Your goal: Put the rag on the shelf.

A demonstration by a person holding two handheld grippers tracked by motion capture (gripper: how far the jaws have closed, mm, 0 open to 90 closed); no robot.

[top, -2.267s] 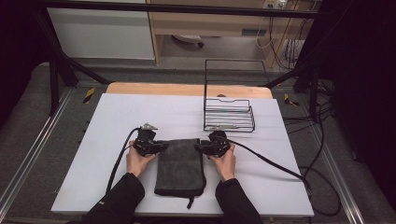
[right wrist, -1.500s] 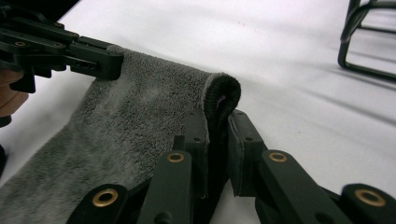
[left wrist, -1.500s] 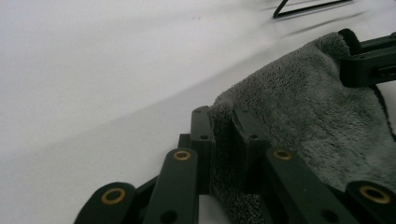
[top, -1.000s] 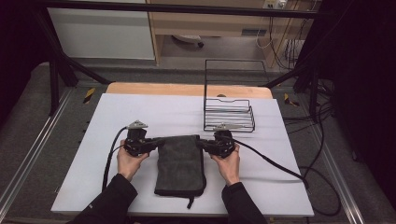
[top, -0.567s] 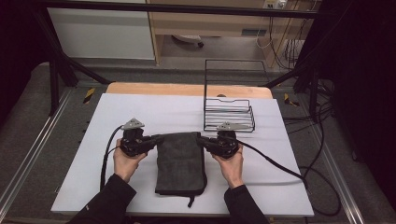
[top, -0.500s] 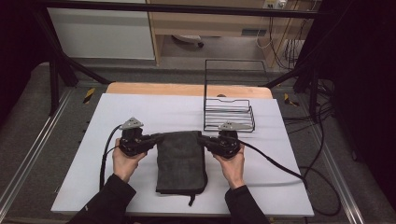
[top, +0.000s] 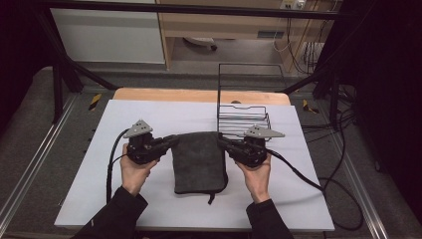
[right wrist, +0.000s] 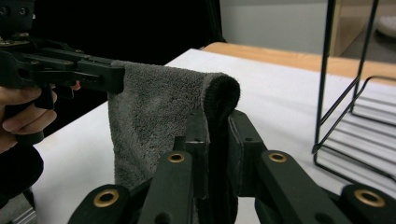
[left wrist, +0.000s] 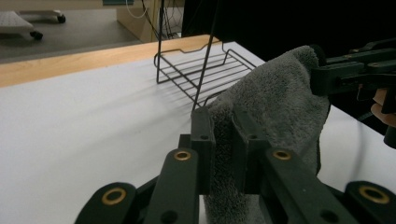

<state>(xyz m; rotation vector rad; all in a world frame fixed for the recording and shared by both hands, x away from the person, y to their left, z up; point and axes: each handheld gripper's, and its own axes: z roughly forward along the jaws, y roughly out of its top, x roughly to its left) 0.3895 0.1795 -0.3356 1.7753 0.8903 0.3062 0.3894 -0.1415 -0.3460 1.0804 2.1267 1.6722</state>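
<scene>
Seen from the high view, the left gripper (top: 169,142) is pinching the far left corner of a dark grey towel (top: 199,162), and the right gripper (top: 222,144) is pinching its far right corner. The towel is lying in the middle of the white table (top: 89,164), its long axis running near to far. The gripper views are showing what the high view is not: each pair of jaws is clamped on cloth, and the far edge is lifted, hanging between them. A wire rack (top: 244,122) is standing far right.
</scene>
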